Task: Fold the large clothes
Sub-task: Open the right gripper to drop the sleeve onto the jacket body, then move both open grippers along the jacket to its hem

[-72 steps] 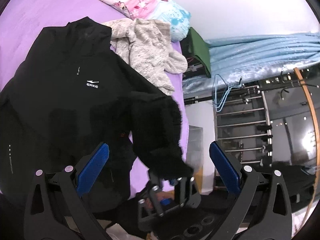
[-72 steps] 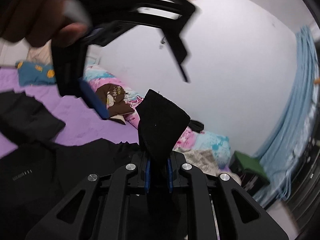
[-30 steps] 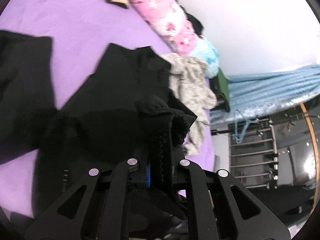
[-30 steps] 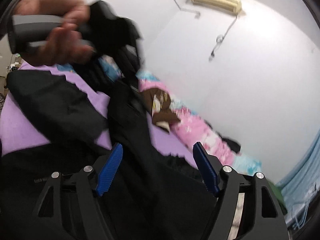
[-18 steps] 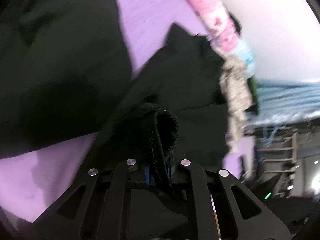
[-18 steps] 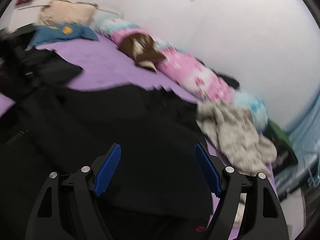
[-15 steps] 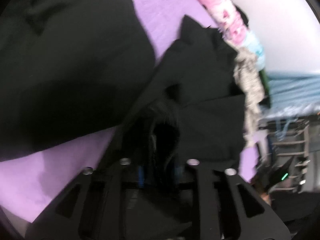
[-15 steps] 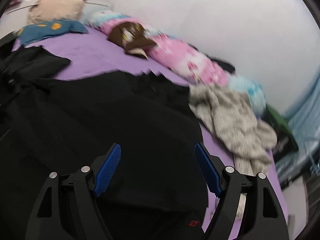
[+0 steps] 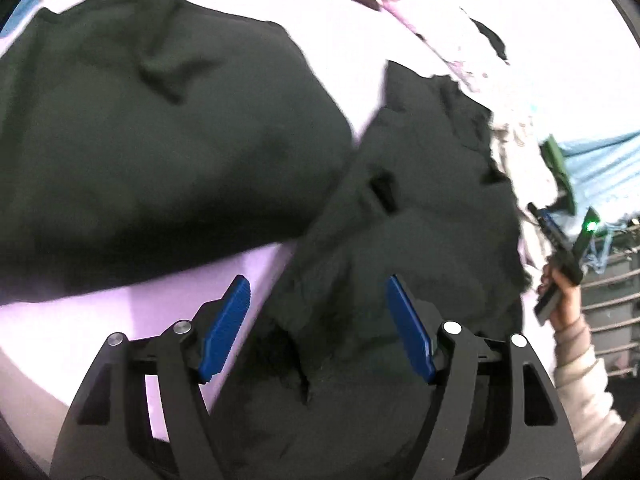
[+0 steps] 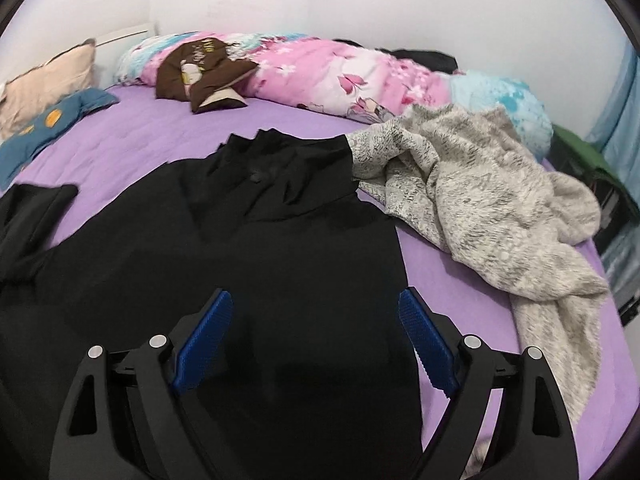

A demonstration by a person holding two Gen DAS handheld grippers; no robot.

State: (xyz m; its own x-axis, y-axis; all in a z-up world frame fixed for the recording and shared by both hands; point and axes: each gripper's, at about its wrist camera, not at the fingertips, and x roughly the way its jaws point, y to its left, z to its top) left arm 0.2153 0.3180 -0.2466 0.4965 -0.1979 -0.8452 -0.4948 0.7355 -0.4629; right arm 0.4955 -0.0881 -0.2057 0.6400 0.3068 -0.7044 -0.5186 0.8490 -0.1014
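Change since earlier: black cloth that was pinched between the pads of the left gripper (image 9: 316,330) has been let go; the right gripper (image 10: 316,346), once clamped on a black fold, has been swung round over the bed.
Left gripper state: jaws are opening and stand fairly wide; rumpled black cloth lies between and under the blue pads (image 9: 226,326), but it is not pressed by them.
Right gripper state: jaws are opening, nearly at their widest; nothing is gripped, and the garment is seen beyond and below the pads.
Task's thing: a large black soft-fabric jacket with a stand-up collar (image 10: 280,220) is spread on the purple bed sheet (image 10: 132,140), collar toward the pink floral quilt (image 10: 340,68).
Neighbours: a grey-and-cream fleecy garment (image 10: 480,196) is touching the jacket's collar edge on one side; a second dark garment (image 9: 140,140) lies just beside it in the left wrist view.
Handling, judged: the jacket is likely soft and limp, moderately heavy for clothing, with a smooth shell that may slide between pads; no stiffness is to be expected, so an unsupported part would sag.
Where to hold, judged: the hem corners, cuffs or shoulder seams are best pinched, where doubled cloth gives the pads more to bite.
Risk, judged: the fleecy garment could be dragged along if the collar side is lifted.
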